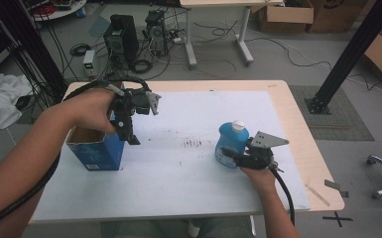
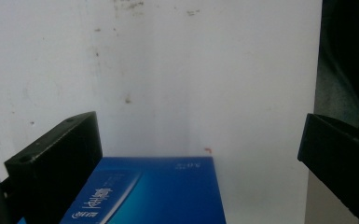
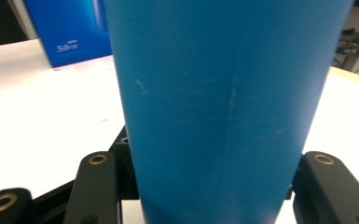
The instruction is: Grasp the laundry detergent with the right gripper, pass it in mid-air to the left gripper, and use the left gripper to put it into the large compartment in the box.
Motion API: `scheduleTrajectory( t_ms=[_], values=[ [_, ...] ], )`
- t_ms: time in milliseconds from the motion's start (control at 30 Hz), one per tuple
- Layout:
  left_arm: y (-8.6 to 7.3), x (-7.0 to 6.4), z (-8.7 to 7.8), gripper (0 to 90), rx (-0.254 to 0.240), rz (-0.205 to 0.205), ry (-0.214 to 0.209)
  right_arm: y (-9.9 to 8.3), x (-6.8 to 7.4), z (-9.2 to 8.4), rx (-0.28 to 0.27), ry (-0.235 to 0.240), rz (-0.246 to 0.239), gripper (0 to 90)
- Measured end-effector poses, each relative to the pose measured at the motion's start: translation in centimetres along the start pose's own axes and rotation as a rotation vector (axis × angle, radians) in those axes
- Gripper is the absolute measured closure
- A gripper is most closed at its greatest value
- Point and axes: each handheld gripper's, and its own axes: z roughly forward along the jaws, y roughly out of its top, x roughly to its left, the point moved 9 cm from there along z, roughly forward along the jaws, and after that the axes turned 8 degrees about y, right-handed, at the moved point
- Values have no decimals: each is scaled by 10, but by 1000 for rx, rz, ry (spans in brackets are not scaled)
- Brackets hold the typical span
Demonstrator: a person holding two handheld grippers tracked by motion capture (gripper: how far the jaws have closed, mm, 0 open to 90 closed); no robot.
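The blue bottle (image 1: 231,145) with a white cap stood upright on the white sheet (image 1: 178,168) that covered the wooden table (image 1: 297,114), toward the sheet's right side. The right gripper (image 1: 234,159) came at the bottle from the person's side and pinched its lower body; in the right gripper view the bottle's blue wall (image 3: 219,107) sat squarely between the two black jaws, each pressed against one flank. The bottle's base rested on the sheet.

Well to the left of the bottle stood an open blue carton (image 1: 95,148), brown inside, near the sheet's left edge. The left gripper (image 1: 131,139) hung above the carton's right-hand rim, pointing downward, its jaws spread wide. In the left gripper view those jaws stood far apart with nothing between them but the sheet, and the carton's printed blue face (image 2: 144,191) lay below, beside one jaw.

Between bottle and carton the sheet bore a patch of small reddish-brown stains (image 1: 192,143). The two grippers were well apart.
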Motion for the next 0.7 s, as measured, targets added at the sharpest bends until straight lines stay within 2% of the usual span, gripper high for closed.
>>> scheduleTrajectory(
  t_ms=[100, 133, 200, 267, 300, 333, 400, 433, 500, 533, 600, 700],
  values=[
    [2, 0, -1, 1, -1, 0, 0, 9, 5, -2, 15, 17, -21, 450],
    [4, -1, -2, 1, 0, 7, 3, 20, 12, -3, 38, 35, -54, 449],
    [5, -1, -3, 1, 2, 11, 3, 25, 15, -4, 44, 45, -66, 449],
    [8, -1, -6, 1, 2, 15, 6, 40, 26, -5, 63, 75, -107, 448],
    [8, -1, -6, 1, 2, 15, 6, 40, 26, -5, 63, 75, -107, 448],
    [10, -2, -7, 1, 0, 16, 7, 49, 33, -5, 59, 113, -111, 448],
    [10, -2, -8, 1, 4, 17, 8, 52, 36, -5, 55, 128, -112, 449],
    [11, -2, -9, 1, 6, 19, 8, 58, 42, -4, 58, 168, -103, 449],
    [12, -3, -10, 1, 10, 24, 8, 61, 46, -3, 58, 187, -99, 449],
    [12, -3, -11, 1, 12, 24, 8, 64, 52, 0, 66, 223, -91, 449],
    [13, -3, -11, 1, 11, 24, 9, 65, 55, 2, 72, 237, -93, 450],
    [14, -4, -13, 1, 14, 26, 9, 71, 66, 10, 88, 294, -92, 450]
  ],
)
